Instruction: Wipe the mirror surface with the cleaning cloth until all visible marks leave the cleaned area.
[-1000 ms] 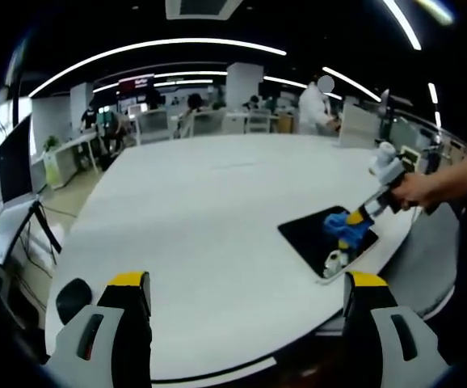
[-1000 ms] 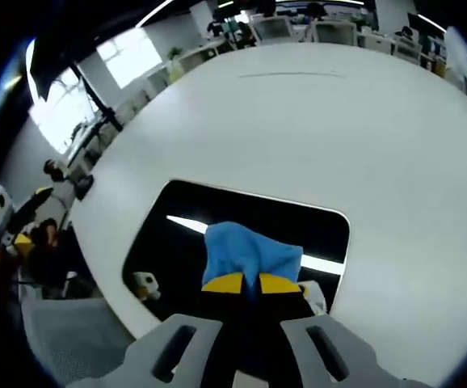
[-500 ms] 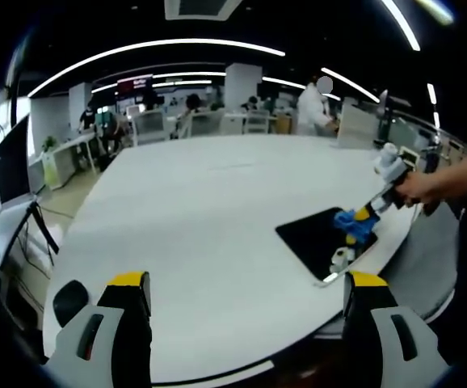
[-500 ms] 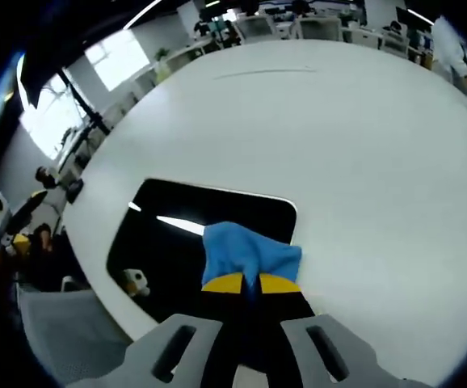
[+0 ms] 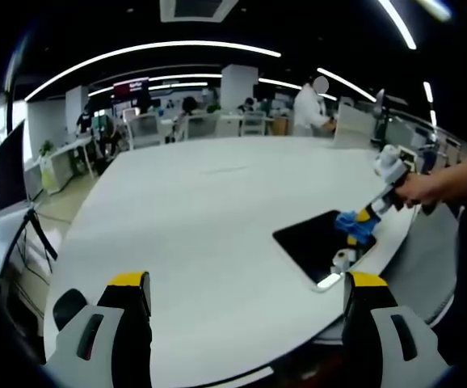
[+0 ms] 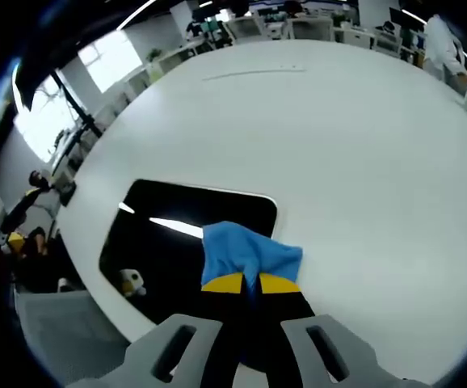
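- Cloth (image 6: 250,255) sits pinched in your right tongs (image 6: 250,284), bunched just beyond the tips and touching the mirror's (image 6: 177,242) near right corner.
- Mirror lies flat on the white worktop (image 6: 338,137) close to its edge, long axis running left from the cloth; most of the dark glass is to the left of your right tongs.
- A small white and yellow reflection (image 6: 132,282) shows on the glass, lower left.
- Your left tongs (image 5: 246,283) hang wide apart, holding nothing, well away from the mirror.
- Sweep leftward along that long axis, I'd judge.
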A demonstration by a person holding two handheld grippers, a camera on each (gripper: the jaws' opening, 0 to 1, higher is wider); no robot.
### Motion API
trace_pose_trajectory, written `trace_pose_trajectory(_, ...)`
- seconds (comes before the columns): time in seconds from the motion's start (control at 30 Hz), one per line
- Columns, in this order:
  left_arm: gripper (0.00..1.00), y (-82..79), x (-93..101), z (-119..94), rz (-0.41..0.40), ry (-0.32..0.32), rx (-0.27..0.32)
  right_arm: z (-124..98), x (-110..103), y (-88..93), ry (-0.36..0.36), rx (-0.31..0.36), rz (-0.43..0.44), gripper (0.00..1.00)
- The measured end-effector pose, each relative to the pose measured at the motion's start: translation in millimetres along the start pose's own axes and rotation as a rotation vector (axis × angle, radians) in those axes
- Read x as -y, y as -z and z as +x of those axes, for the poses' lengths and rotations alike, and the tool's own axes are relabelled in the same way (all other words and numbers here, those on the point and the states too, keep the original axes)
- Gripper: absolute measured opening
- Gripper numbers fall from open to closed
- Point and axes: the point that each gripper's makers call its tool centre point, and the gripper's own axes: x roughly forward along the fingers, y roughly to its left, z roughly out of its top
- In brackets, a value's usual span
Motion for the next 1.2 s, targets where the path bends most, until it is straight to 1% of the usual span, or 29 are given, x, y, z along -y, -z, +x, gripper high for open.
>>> trace_pose_trajectory(0.27, 0.99, 0.6, 1.7, -0.7, 0.004, 0.001, -0.007, -0.6, -0.5, 0.0, 0.002, 0.006, 0.000, 0.00)
trace_pose_trajectory(0.43, 0.99, -0.7, 2.4, -0.4, 0.003, 0.004, 0.000, -2.0, -1.7, 3.0, -0.001, 0.003, 0.022, 0.00)
trace_pose_trajectory(0.57, 0.99, -0.4, 3.8, 0.8, 0.003, 0.008, 0.004, -5.4, -4.0, 9.6, -0.008, -0.001, 0.033, 0.00)
trace_pose_trajectory(0.63, 1.00, 3.2, 5.4, 2.5, -0.007, 0.019, -0.007, -6.9, -4.7, 12.8, -0.011, -0.002, 0.041, 0.00)
trace_pose_trajectory(0.83, 1.00, 4.2, 8.6, 6.5, -0.029, 0.034, 0.008, -11.1, -8.1, 22.5, -0.019, -0.006, 0.071, 0.00)
trace_pose_trajectory(0.97, 1.00, 2.5, 14.8, 8.2, -0.007, 0.048, 0.012, -13.8, -10.5, 28.1, -0.022, -0.007, 0.080, 0.00)
trace_pose_trajectory(1.2, 1.00, -0.2, 15.2, 9.2, -0.006, 0.049, 0.023, -18.1, -13.3, 36.1, -0.024, -0.014, 0.096, 0.00)
